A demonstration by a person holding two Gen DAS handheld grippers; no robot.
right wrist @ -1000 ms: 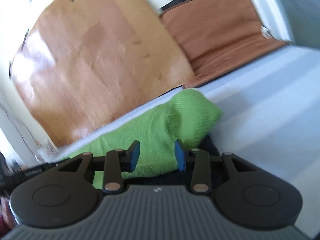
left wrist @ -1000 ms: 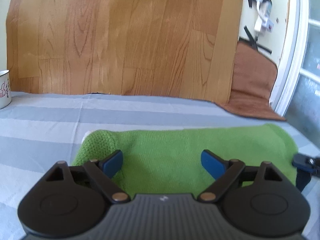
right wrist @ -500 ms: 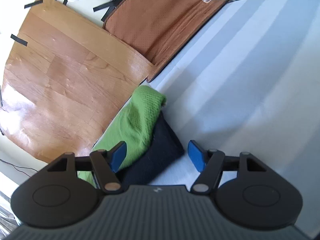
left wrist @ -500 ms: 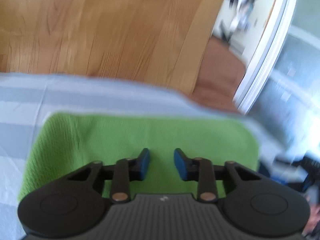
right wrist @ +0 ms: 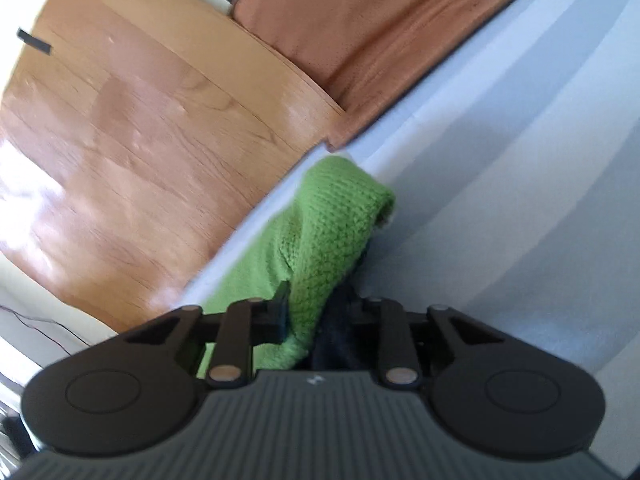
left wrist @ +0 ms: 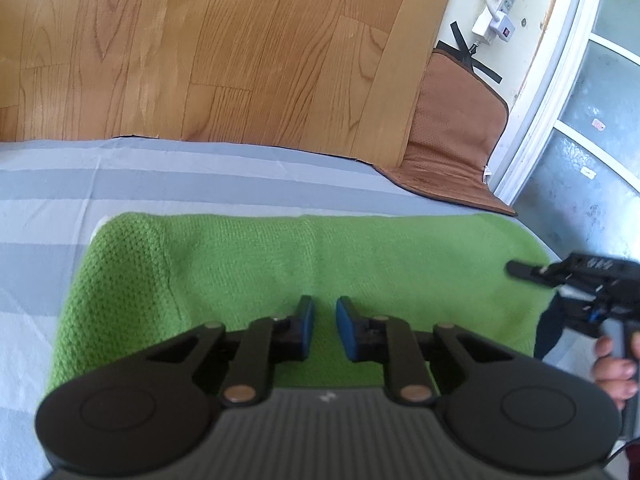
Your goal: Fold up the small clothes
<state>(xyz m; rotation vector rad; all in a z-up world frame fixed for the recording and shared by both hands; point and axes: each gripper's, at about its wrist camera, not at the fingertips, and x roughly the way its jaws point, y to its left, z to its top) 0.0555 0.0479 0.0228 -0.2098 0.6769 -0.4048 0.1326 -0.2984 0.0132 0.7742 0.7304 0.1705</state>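
One striped grey-blue sheet [left wrist: 200, 184] is spread as the work surface, and the folding is done on it. Behind it, one wood-grain board [left wrist: 224, 48] and one brown perforated mat [left wrist: 452, 136] are leaned against the wall, apparently as a backdrop.

Two small garments are counted. The green knitted cloth [left wrist: 320, 264] is laid flat across the sheet in the left wrist view; one dark garment [right wrist: 340, 344] is tucked beneath its right end, so the pair is probably being handled as a stack.

Two grippers are in use. The left gripper [left wrist: 323, 326] is set low over the near edge of the green cloth, its jaws closing to a narrow gap; whether knit is pinched between the blue pads cannot be told. The right gripper [right wrist: 320, 316] is placed at the cloth's right end, jaws closing with green knit and dark fabric bunched between them, seemingly for lifting that end over.

One white power strip [left wrist: 496, 8] is seen taped to the wall.
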